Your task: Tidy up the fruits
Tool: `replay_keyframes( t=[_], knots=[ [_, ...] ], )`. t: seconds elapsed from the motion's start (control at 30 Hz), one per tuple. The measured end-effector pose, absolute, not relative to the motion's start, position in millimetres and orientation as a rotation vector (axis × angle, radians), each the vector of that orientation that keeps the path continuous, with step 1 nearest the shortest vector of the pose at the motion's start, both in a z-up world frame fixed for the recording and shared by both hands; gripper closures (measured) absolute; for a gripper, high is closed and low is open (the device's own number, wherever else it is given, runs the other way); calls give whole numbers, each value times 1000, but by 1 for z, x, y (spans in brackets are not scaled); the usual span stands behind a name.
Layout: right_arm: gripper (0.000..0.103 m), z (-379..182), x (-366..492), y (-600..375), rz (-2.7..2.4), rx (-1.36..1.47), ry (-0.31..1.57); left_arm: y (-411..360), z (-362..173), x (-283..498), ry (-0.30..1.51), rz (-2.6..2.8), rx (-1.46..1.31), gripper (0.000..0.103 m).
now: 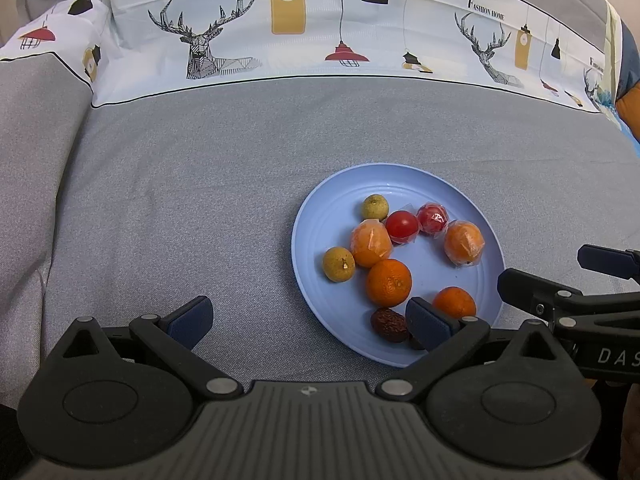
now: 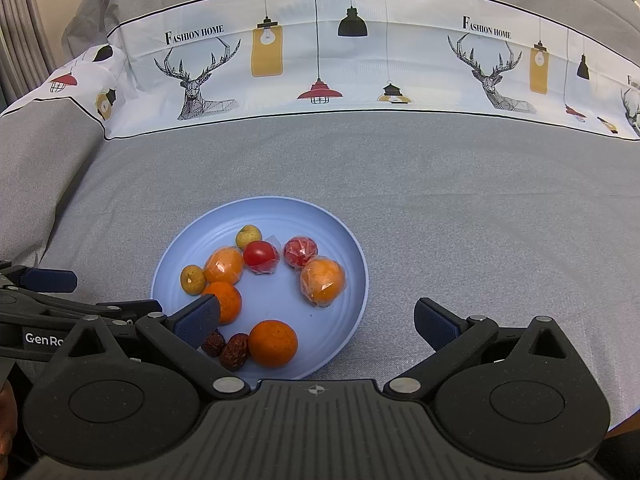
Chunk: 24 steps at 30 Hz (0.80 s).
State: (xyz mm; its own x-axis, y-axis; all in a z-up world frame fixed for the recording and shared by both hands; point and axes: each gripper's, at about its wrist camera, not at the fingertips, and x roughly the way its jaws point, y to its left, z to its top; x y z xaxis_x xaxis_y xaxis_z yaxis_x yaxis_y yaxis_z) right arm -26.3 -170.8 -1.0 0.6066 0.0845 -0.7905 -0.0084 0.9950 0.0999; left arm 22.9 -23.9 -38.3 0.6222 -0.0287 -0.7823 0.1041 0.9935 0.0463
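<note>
A light blue plate (image 1: 320, 216) (image 2: 348, 248) lies on grey cloth and holds several fruits: bare oranges (image 1: 389, 282) (image 2: 273, 343), plastic-wrapped oranges (image 1: 464, 242) (image 2: 322, 281), wrapped red tomatoes (image 1: 402, 225) (image 2: 261, 255), small yellow-green fruits (image 1: 338, 264) (image 2: 193, 278) and dark red dates (image 1: 389, 325) (image 2: 234, 351). My left gripper (image 1: 308, 322) is open, its right finger over the plate's near rim by the dates. My right gripper (image 2: 316, 322) is open too, straddling the plate's near right part, nothing between its fingers.
A grey tablecloth (image 1: 200, 200) (image 2: 480, 220) covers the surface, with a white printed band of deer and lamps (image 1: 280, 32) (image 2: 320, 60) at the back. The other gripper shows at the right edge (image 1: 600, 300) of the left wrist view and at the left edge (image 2: 48, 312) of the right wrist view.
</note>
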Motion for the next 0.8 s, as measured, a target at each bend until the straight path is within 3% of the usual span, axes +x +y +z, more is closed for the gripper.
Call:
replay_keyframes(
  t=[0.8],
  knots=[
    [1,9,-25,-176,34,127,874,-22,-33,24,866,-82,112,1]
  ],
)
